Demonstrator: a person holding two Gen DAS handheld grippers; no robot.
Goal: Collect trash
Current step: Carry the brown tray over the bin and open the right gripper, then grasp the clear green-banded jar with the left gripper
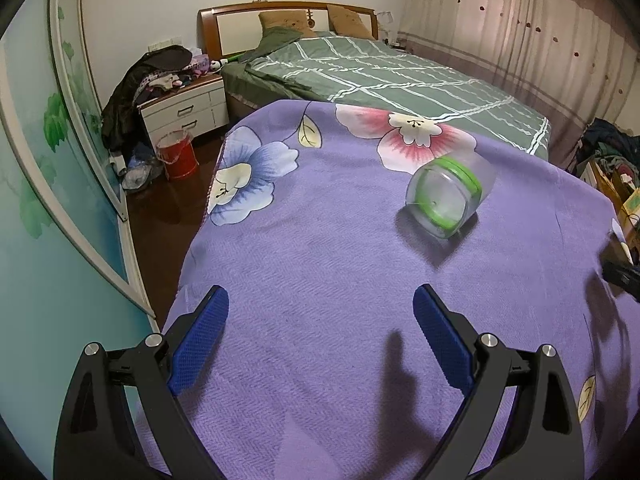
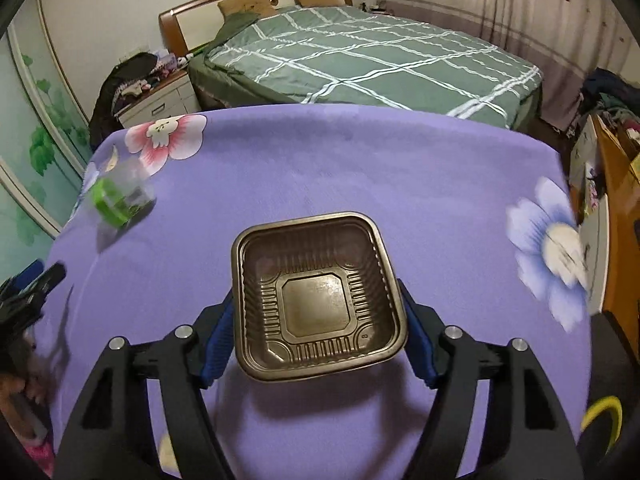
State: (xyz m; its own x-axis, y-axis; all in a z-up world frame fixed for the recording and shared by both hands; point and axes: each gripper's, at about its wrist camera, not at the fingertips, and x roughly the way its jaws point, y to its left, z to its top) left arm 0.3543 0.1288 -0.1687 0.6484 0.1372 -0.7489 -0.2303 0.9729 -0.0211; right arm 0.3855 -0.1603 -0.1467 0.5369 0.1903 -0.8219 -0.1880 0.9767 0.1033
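A square brown plastic tray (image 2: 312, 264) hangs a little above the purple flowered cloth (image 2: 360, 168), casting a shadow under it. My right gripper (image 2: 316, 295) is shut on the tray, one blue pad against each side wall. A clear jar with a green lid (image 1: 448, 196) lies on its side on the cloth, ahead and right of my left gripper (image 1: 320, 296). That gripper stands open over bare cloth with nothing between its fingers. The right wrist view has the jar (image 2: 120, 196) at far left.
Beyond the cloth-covered surface is a bed with a green checked cover (image 1: 380, 72). A white nightstand (image 1: 188, 108) piled with clothes and a red bucket (image 1: 178, 156) stand at the back left. Cluttered furniture (image 2: 616, 184) lines the right edge.
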